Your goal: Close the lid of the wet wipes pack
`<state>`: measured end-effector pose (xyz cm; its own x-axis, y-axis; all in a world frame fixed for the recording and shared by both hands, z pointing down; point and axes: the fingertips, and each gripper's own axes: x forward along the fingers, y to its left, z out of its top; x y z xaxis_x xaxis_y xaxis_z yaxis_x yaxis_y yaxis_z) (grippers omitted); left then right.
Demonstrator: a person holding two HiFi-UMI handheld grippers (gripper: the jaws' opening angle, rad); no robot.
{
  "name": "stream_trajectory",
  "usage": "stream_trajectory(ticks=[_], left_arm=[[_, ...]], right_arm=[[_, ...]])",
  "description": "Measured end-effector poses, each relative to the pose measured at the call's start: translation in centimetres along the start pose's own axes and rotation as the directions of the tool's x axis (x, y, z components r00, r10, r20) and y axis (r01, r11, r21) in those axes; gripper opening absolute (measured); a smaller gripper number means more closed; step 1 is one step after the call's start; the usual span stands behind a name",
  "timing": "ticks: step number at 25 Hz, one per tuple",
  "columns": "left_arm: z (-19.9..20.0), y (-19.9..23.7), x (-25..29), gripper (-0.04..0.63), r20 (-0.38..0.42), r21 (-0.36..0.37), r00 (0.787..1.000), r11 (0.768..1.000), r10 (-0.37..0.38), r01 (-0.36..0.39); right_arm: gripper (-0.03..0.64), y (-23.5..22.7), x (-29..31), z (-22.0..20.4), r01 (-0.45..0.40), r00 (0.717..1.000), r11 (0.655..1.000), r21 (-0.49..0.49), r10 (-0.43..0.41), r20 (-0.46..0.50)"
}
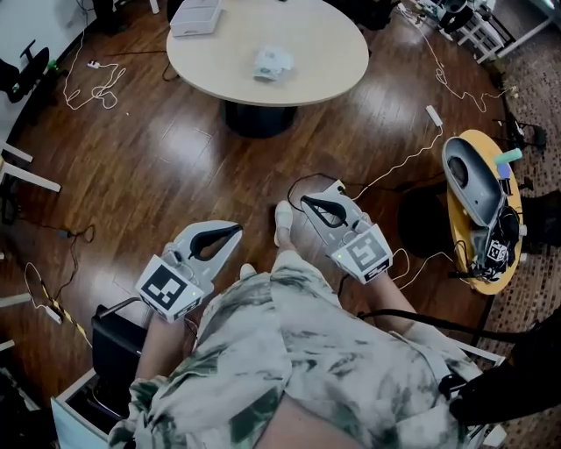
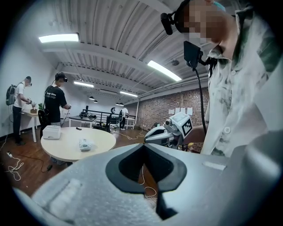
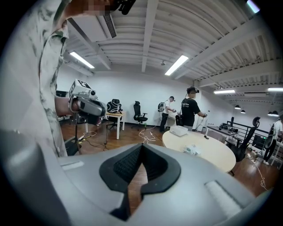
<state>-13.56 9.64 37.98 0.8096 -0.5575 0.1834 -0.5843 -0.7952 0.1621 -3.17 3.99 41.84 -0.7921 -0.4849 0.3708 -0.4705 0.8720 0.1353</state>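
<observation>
The wet wipes pack (image 1: 272, 63) lies on a round beige table (image 1: 324, 53) at the far side of the wooden floor, well ahead of both grippers. In the left gripper view the pack (image 2: 85, 144) is small on the table (image 2: 66, 148); in the right gripper view the pack (image 3: 191, 150) lies on the table (image 3: 212, 154). Whether its lid is up cannot be told at this distance. My left gripper (image 1: 235, 231) and right gripper (image 1: 307, 202) are held in front of the person's body, both shut and empty, their jaw tips touching.
A white box (image 1: 195, 16) sits at the table's far edge. A small yellow side table (image 1: 513, 263) with a grey device (image 1: 469, 180) stands at the right. Cables (image 1: 92, 83) trail over the floor. A black case (image 1: 118, 351) is at lower left. Other people (image 3: 190, 110) stand beyond the table.
</observation>
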Motion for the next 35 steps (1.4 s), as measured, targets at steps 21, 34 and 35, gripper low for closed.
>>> stream_trajectory(ticks=[21,34,35], left_arm=[[6.0,15.8,18.0,0.0,-0.068,0.019,0.994,0.996,0.085,-0.084],[6.7,23.7,24.8,0.0,-0.105,0.017,0.988,0.994,0.113,-0.112],[6.5,24.4,25.0,0.0,-0.11,0.015,0.988,0.994,0.108,-0.107]], right_arm=[[0.006,-23.7,9.1,-0.7,-0.073,0.996,0.997,-0.011,0.073,0.051],[0.006,-32.9,13.4,-4.6,-0.078,0.997,0.997,-0.003,0.078,0.016],[0.006,-33.4,13.9,-5.0,-0.074,0.997,0.997,-0.001,0.074,0.006]])
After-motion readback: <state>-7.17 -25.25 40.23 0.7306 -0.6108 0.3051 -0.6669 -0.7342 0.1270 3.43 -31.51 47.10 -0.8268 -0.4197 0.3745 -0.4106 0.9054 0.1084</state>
